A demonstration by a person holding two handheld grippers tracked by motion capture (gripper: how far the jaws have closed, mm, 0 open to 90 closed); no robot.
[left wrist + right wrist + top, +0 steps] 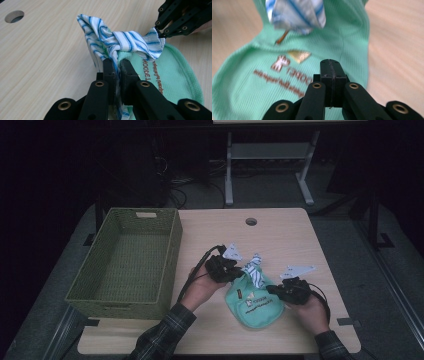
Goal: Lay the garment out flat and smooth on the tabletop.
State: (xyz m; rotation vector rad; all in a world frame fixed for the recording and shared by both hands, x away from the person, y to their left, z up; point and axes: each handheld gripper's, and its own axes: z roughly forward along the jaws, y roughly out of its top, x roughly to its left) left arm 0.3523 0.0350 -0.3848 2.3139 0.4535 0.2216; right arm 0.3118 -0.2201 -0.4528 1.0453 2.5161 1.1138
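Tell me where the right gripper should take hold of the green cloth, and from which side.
Probably best the free rounded hem of the green cloth, from the person's right. The left gripper is shut on the bunched striped fabric at its top, so the far edge balances the hold. That hem lies flat on the table, so a low, level approach seems wise. The right gripper is shut on nothing and must open first.

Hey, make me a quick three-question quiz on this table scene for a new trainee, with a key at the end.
1. True or false: the left tongs are clamped on the striped cloth.
2. Which colour is the printed cloth lying on the table? A red, B mint green, C black.
3. Fill in: the woven basket stands at the table's ____ side in the high view.

Key: 1 true; 2 B; 3 left.
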